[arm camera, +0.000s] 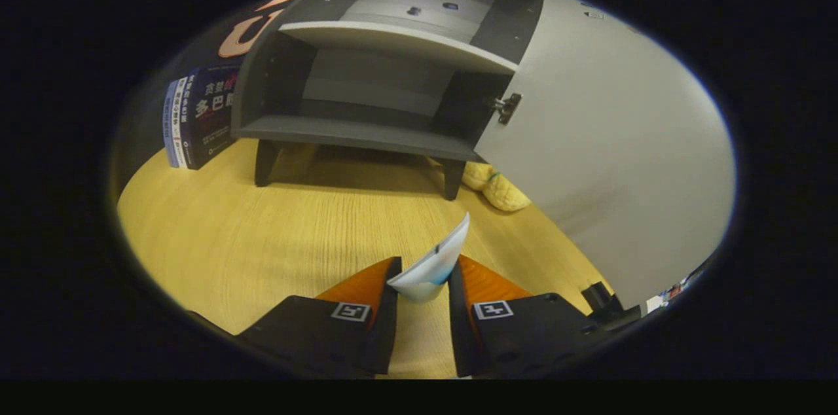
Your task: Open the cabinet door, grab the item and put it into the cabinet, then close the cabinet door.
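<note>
Gripper (423, 277) nearest the camera, fingers drawn in on a small white-and-blue packet (432, 264); both fingertips appear to press its lower part, so I read it as clamped. The packet is thin and bent, its free upper corner sticking up toward 1 o'clock past the fingertips. Grip looks to be on the bottom edge only

Wooden tabletop (262, 232) runs from under the fingers out to the cabinet (366, 74) at 12 o'clock. Door (609, 140) is swung wide, standing from 1 to 4 o'clock, hinge (507, 107) visible at its inner edge. Lower compartment open, dark, looks bare; shelf board above it. Books (196, 117) upright at 10 o'clock, just beside the cabinet's left wall. Yellow soft object (497, 189) on the table at 1 o'clock, partly behind the cabinet's right leg and the door

Step judged: door open, item held, carry to the compartment not yet done

Risks:
- Packet is limp and held low; it could fold or slide out during the carry, falling on the table short of the cabinet
- The raised corner may catch the front lip of the bottom board or the shelf above if the approach is too low or too high
- Open door sits close at 3 o'clock; a rightward drift could knock it and swing it
- Releasing near the front edge could leave the packet in the door's path at closing
</note>
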